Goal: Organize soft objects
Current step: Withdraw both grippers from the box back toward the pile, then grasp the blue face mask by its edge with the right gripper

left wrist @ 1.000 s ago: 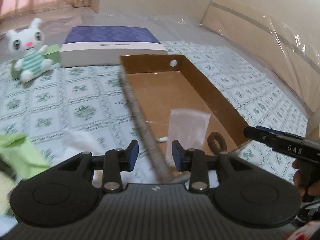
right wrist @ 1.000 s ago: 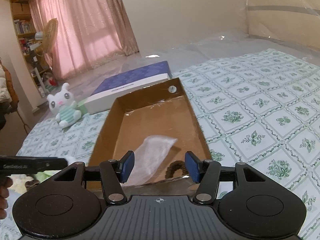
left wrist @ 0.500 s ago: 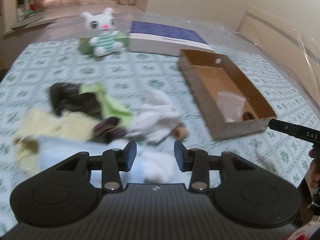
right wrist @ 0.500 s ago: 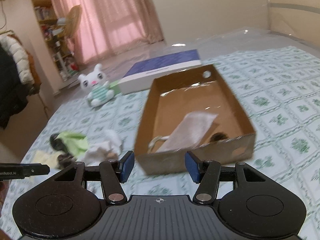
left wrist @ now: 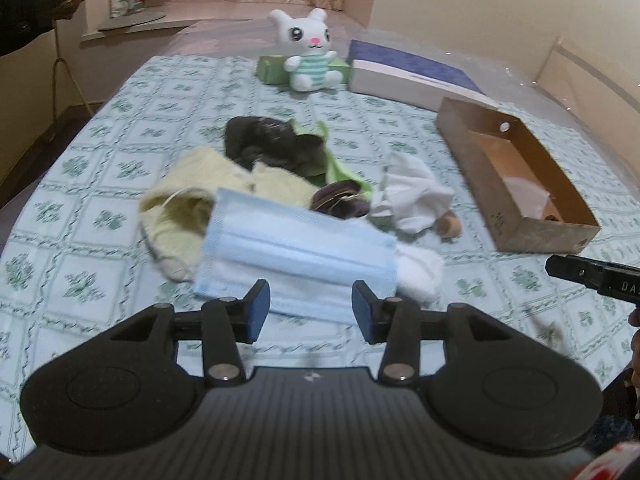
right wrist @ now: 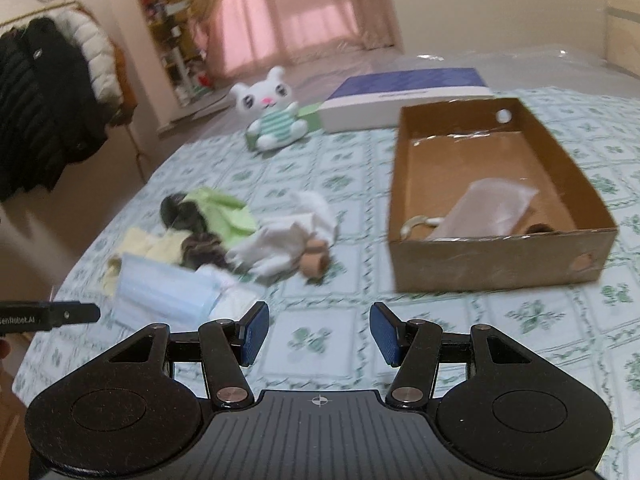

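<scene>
So a heap of soft stuff is seen piled on the bed (left wrist: 100,184), which is covered in a green-patterned sheet. A light blue face mask (left wrist: 296,256) is laid at the near edge of the pile, with yellow cloth (left wrist: 188,196), a dark garment (left wrist: 264,144), a green cloth (right wrist: 224,212) and a white cloth (left wrist: 416,196) bunched behind and beside it. The cardboard box (right wrist: 496,264) is set to the right of the pile, well apart from it, and a pale folded piece (right wrist: 488,208) is already lying inside.

The left gripper (left wrist: 311,312) is held just in front of the mask; its jaws have just been opening and are parted about halfway, nothing gripped, with the mask's near edge showing in the gap. The right gripper (right wrist: 319,334) is held over bare sheet, jaws parted about the same, nothing between them.

A white bunny plush (left wrist: 310,56) and a blue-topped flat box (right wrist: 404,96) are parked at the far end.
</scene>
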A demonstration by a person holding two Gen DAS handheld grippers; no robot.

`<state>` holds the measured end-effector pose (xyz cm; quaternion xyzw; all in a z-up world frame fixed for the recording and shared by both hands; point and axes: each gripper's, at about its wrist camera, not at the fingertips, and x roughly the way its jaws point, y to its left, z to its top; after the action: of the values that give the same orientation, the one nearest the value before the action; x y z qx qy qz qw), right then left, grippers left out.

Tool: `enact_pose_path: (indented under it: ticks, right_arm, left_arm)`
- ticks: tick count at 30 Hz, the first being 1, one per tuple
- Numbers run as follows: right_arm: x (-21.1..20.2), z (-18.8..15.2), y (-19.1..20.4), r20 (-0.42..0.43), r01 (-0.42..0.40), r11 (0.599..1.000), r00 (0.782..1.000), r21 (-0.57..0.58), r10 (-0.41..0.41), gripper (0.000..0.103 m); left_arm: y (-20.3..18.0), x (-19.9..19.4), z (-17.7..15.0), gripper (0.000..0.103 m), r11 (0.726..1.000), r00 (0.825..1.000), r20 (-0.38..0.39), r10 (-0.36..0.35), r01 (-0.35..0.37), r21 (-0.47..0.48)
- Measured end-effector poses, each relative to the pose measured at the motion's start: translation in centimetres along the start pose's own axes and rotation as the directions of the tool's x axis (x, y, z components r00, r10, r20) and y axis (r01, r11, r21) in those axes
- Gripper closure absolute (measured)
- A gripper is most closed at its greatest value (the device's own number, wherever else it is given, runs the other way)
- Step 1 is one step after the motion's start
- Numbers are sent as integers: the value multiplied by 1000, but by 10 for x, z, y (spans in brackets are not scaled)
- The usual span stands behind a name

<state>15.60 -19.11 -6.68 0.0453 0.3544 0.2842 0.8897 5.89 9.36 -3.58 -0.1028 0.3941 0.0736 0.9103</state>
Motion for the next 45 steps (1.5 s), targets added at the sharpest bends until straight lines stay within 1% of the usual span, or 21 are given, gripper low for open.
enact_pose_path:
  ticks: [2, 6, 12, 17, 19, 23, 28, 32, 35, 38, 40, 41, 43, 45]
  right_arm:
    - [5, -4, 7, -14, -7, 1000, 1000, -23, 7, 47]
    - [19, -9, 26, -43, -47, 996, 998, -81, 44, 47]
    - [47, -8, 62, -72, -146, 970, 988, -194, 134, 47]
    - [75, 0, 87, -100, -240, 930, 970, -278, 220, 47]
    - [88, 4, 96, -110, -266, 914, 964, -306, 244, 45]
    - [112, 10, 111, -128, -306, 880, 952, -362, 278, 36]
    - [138, 17, 126, -140, -337, 841, 942, -423, 306, 32]
    - [160, 18, 135, -170, -364, 813, 931, -455, 322, 29]
    - [169, 14, 142, -213, -386, 781, 922, -490, 322, 29]
    - [166, 6, 148, -256, -435, 728, 901, -530, 351, 29]
    - [165, -1, 151, -281, -445, 701, 895, -557, 345, 29]
    - [163, -6, 153, -291, -445, 685, 896, -577, 336, 29]
    - [161, -16, 159, -288, -425, 653, 905, -627, 314, 29]
    - [160, -25, 165, -246, -363, 607, 931, -707, 271, 29]
  left_arm:
    - [6, 0, -4, 61, 1000, 1000, -4, 7, -7, -20]
    - [18, -1, -10, 61, 998, 1000, -11, 25, -25, -49]
    - [32, 0, -14, 61, 996, 998, -21, 62, -63, -63]
    - [46, 7, -18, 61, 992, 996, -39, 83, -86, -92]
    - [53, 11, -19, 61, 990, 995, -48, 92, -97, -106]
    - [66, 18, -21, 61, 985, 992, -66, 107, -114, -131]
    - [79, 27, -23, 61, 979, 988, -82, 129, -140, -145]
    - [89, 32, -24, 61, 975, 985, -93, 142, -156, -159]
    - [94, 34, -25, 61, 973, 984, -98, 147, -162, -166]
    - [96, 35, -27, 61, 971, 983, -103, 150, -166, -171]
    - [98, 36, -29, 61, 970, 982, -111, 151, -169, -174]
    - [98, 37, -30, 61, 970, 982, -113, 151, -169, -175]
    - [98, 38, -32, 61, 970, 982, -117, 149, -168, -175]
    - [97, 38, -33, 61, 971, 982, -119, 147, -166, -175]
